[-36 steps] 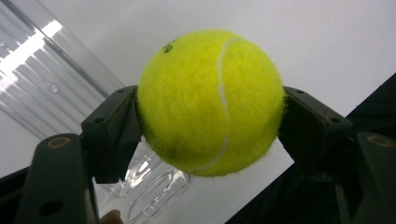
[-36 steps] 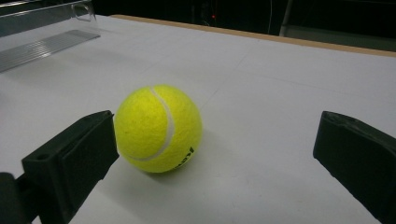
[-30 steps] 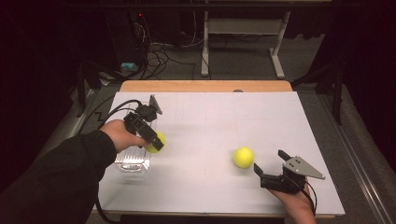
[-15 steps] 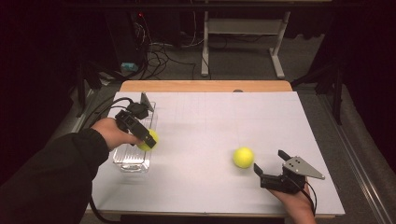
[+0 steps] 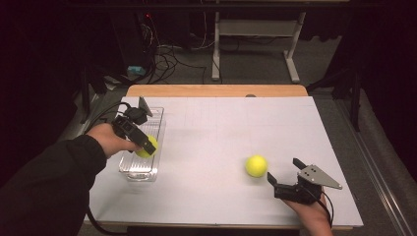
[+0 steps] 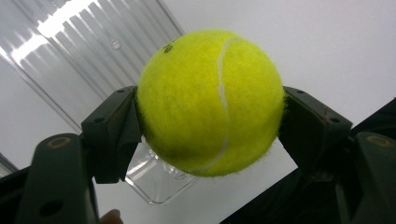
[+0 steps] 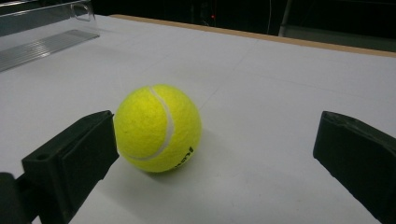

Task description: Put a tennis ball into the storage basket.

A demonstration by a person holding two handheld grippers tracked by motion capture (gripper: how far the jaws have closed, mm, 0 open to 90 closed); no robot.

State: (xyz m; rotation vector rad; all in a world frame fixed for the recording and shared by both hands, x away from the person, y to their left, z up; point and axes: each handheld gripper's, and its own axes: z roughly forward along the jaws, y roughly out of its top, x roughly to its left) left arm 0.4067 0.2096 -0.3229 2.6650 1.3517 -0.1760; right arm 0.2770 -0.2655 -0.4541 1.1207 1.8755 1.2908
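Carrying a tennis ball (image 5: 147, 146) over the clear plastic tray (image 5: 158, 129) at the table's 9 o'clock: that's the left gripper (image 5: 145, 145), jaws pinching the ball on both flanks, pads pressed into the felt in the left gripper view (image 6: 210, 102). From above the ball sits above the tray's near half, close to its right wall; can't tell whether it hangs clear of the floor or already touches it. Ribbed tray bottom shows behind the ball (image 6: 84, 51) toward 11 o'clock, with a tray corner under it at 7 o'clock.

Step in hand, by my read: first ball being dropped in the tray, transport about done. Next move calls for lowering a little, spreading the jaws, letting the ball settle inside the walls rather than on the rim.

White table sheet (image 5: 221, 132) bare in the middle.

Second tennis ball (image 5: 256, 165) rests on the sheet around 5 o'clock from centre, well apart from the tray. Right gripper (image 5: 285, 175) sits just beside it at the ball's 4 o'clock, jaws spread wide, nothing held. Right gripper view has that ball (image 7: 158, 128) ahead, nearer the left-hand jaw, not touched. After the drop, likely this one needs the gripper slid forward, centred, then closed.
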